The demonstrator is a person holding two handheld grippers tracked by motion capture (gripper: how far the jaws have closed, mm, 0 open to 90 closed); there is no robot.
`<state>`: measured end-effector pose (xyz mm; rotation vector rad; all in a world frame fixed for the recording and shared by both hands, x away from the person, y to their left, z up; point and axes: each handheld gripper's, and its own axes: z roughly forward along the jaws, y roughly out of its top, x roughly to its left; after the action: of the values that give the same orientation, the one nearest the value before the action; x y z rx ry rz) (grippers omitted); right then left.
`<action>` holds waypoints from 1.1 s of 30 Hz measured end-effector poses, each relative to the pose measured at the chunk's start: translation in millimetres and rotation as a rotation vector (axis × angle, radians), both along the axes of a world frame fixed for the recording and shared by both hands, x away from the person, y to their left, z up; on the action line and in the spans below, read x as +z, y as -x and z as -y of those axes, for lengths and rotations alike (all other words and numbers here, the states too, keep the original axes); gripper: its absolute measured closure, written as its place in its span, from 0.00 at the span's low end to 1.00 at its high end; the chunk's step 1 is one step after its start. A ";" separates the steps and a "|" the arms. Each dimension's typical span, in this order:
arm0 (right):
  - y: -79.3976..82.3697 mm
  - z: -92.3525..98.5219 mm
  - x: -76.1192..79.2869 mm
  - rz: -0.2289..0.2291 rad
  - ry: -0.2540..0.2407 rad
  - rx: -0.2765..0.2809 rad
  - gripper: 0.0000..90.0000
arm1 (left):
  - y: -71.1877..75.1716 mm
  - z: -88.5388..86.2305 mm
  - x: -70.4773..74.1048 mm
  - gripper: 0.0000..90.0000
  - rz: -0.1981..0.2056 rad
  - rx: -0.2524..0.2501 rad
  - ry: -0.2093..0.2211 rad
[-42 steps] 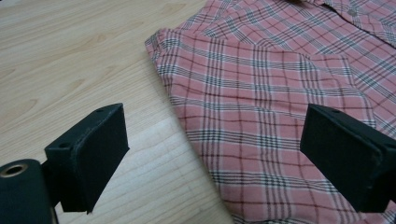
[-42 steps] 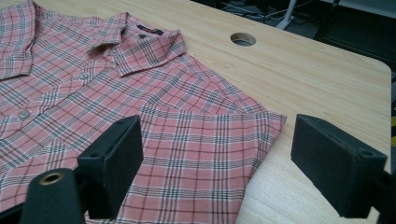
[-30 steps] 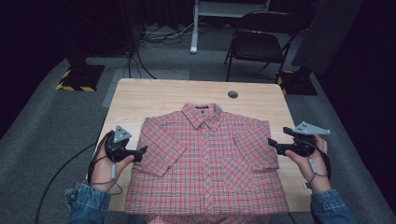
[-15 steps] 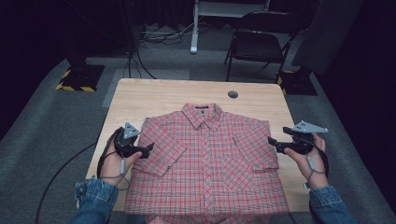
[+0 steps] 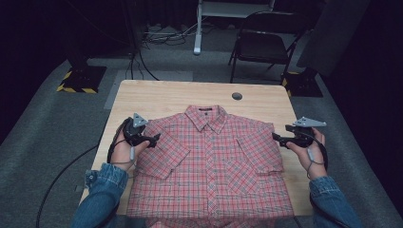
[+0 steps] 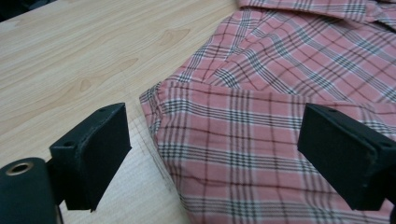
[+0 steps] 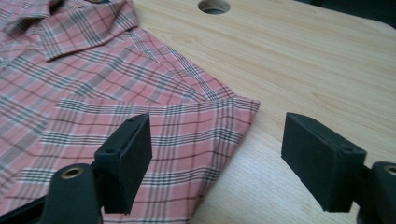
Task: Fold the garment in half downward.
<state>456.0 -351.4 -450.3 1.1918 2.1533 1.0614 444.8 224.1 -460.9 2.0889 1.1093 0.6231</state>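
A red plaid short-sleeved shirt (image 5: 209, 166) lies flat and face up on the wooden table (image 5: 176, 97), collar toward the far edge. My left gripper (image 5: 156, 138) hovers over the shirt's left sleeve (image 6: 261, 140), jaws open, nothing between them but air above the sleeve's edge. My right gripper (image 5: 275, 137) is at the right sleeve (image 7: 187, 135), open as well; its jaws have just been closing a little, with the sleeve's corner below the gap and not pinched.
A round cable hole (image 5: 236, 96) sits in the table near its far edge. A folding chair (image 5: 259, 45) and cables lie on the floor beyond. Bare wood flanks the shirt on both sides.
Both hands have moved inward toward the shirt's sleeves and sunk slightly. The left gripper now reaches over the sleeve edge. The shirt has not shifted.
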 end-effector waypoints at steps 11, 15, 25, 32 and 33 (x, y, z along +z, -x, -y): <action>-34.6 5.2 -22.2 -0.048 0.023 0.010 0.39 | -28.9 -4.9 -10.5 0.14 -0.029 0.024 -0.012; -48.0 5.0 -29.8 -0.072 0.035 0.015 0.40 | -29.6 -4.3 -13.7 0.14 -0.033 0.023 -0.010; -66.7 -4.9 -43.5 -0.119 0.061 0.043 0.44 | -24.1 -10.8 -16.9 0.14 -0.043 0.027 -0.013; -66.6 -7.1 -43.4 -0.154 0.014 0.064 0.68 | -23.1 -15.0 -16.5 0.14 -0.040 0.037 -0.004; -66.2 -8.0 -42.9 -0.156 0.015 0.069 0.72 | -23.1 -15.8 -17.0 0.14 -0.043 0.047 -0.001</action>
<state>522.2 -343.4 -493.3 1.2389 2.3323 1.0089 467.9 240.0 -477.9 2.0909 1.1851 0.6035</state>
